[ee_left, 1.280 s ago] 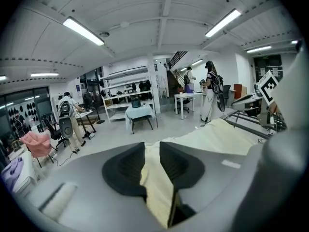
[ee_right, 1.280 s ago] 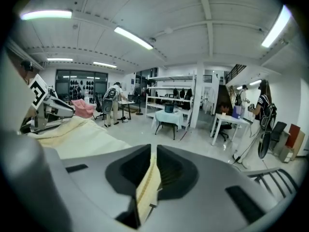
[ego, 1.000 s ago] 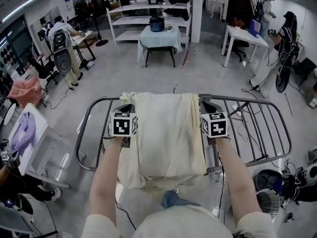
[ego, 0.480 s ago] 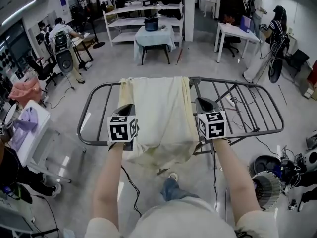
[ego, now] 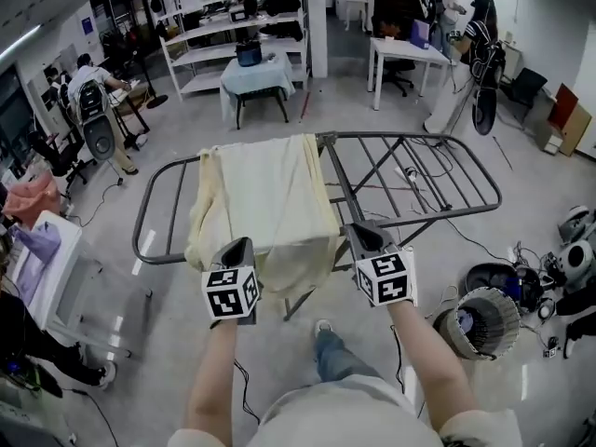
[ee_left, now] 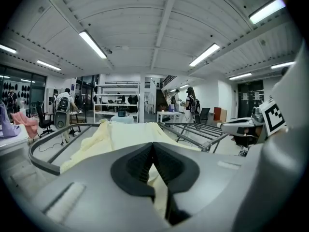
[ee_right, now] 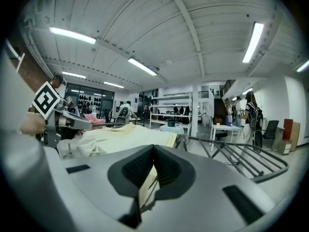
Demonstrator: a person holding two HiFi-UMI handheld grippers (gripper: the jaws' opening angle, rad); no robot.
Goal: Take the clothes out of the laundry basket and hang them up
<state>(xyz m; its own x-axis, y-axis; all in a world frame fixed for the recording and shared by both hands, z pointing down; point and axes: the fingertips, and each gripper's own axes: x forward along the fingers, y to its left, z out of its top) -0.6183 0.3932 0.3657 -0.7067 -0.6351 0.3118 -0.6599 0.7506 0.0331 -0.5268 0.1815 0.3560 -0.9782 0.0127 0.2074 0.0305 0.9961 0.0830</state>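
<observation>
1. I'm in a big open lab/workshop hall, not a home: bare grey floor [ego: 521, 194], strip lights [ee_left: 94, 45] on a ribbed ceiling.
2. Metal shelving [ego: 200, 31] w/ gear at the back; white tabletop [ego: 410, 49], office chair [ego: 524, 87].
3. Ppl [ego: 91, 101] busy at stations; cables [ego: 484, 245] trail over the floor.
4. Drying rack [ego: 419, 170] stands out on the open floor.

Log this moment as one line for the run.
yellow garment: draped over drying rack | left gripper: shut, empty | right gripper: shut, empty

Grey metal drying rack [ego: 438, 170] standing on the floor [ego: 372, 101], pale yellow cloth [ego: 265, 203] draped over its left part
</observation>
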